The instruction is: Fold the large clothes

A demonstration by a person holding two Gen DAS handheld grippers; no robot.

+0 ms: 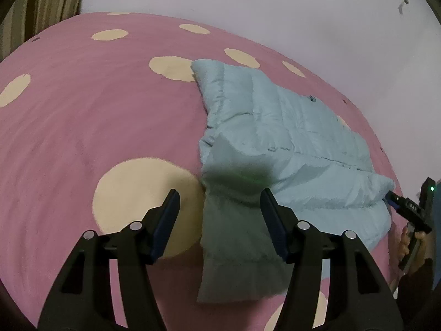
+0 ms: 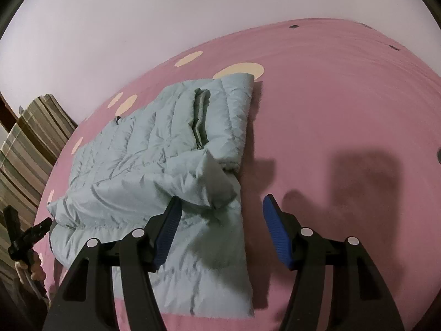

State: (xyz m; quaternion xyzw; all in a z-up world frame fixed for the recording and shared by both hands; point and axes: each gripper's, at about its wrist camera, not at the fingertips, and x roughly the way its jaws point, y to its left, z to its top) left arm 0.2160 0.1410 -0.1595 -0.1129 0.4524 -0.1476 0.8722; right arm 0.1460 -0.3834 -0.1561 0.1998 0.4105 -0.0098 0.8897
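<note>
You are holding both tools spread, left tool (image 1: 217, 201) and right tool (image 2: 222, 207), gripping nothing, over the jacket (image 1: 289, 143) lying half-folded mid-frame on the bed (image 1: 96, 115). Next fold needs its near corners pinched.

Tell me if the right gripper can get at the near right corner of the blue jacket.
Probably yes. The right gripper hangs just above the jacket, jaws open, with nothing held. That corner lies flat on the pink bedspread right below, and nothing blocks the way.
</note>
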